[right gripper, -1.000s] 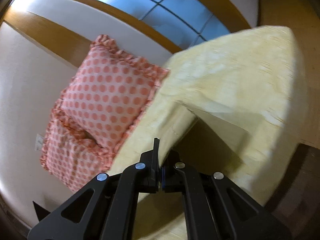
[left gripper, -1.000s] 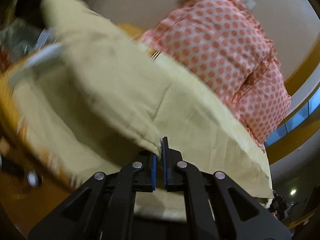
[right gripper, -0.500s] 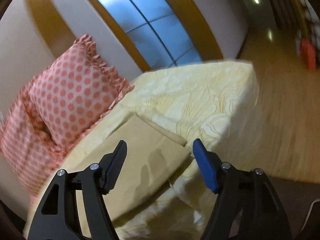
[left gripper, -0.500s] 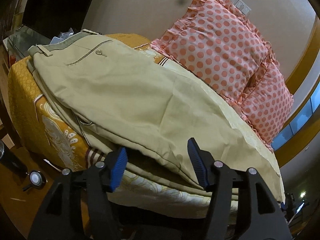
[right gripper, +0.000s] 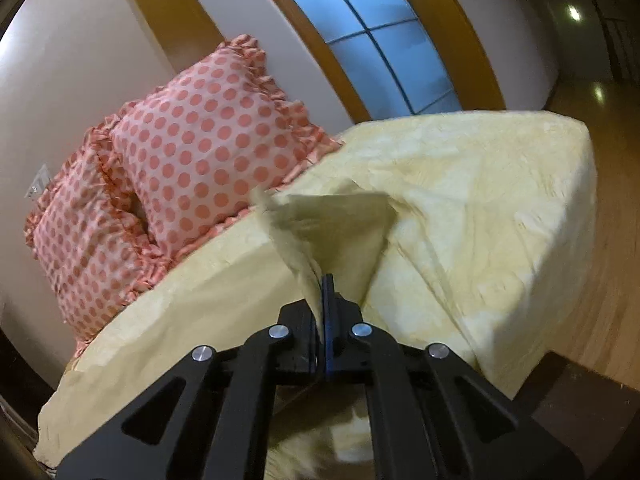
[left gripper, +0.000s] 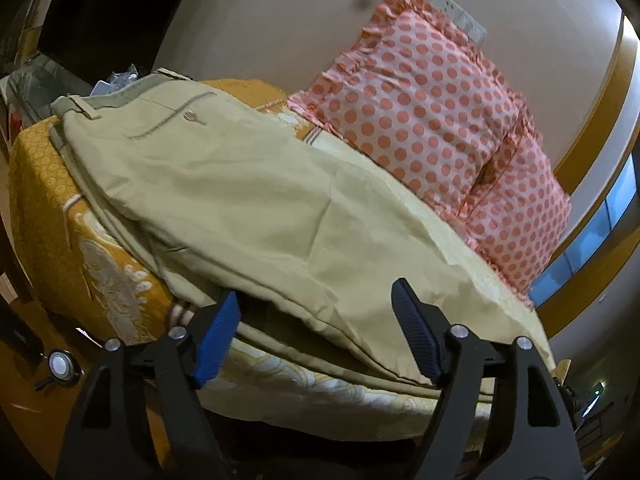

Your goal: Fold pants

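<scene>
Khaki pants (left gripper: 224, 200) lie folded lengthwise on the bed, waistband at the far left, legs running toward the right. My left gripper (left gripper: 316, 328) is open at the bed's near edge, its blue pads on either side of the pants' near fold without gripping it. My right gripper (right gripper: 324, 292) is shut on the pants' leg end (right gripper: 328, 232) and holds it lifted above the pale yellow bedspread (right gripper: 480, 200).
Two pink polka-dot pillows (left gripper: 432, 108) lean on the wall behind the bed; they also show in the right wrist view (right gripper: 192, 156). An orange patterned cover (left gripper: 48, 208) hangs at the left end. Wood floor (right gripper: 616, 240) lies right of the bed.
Both grippers let go of the pants half a second ago. My left gripper stays open near the fold. My right gripper has shut again on the leg end and raised it.
</scene>
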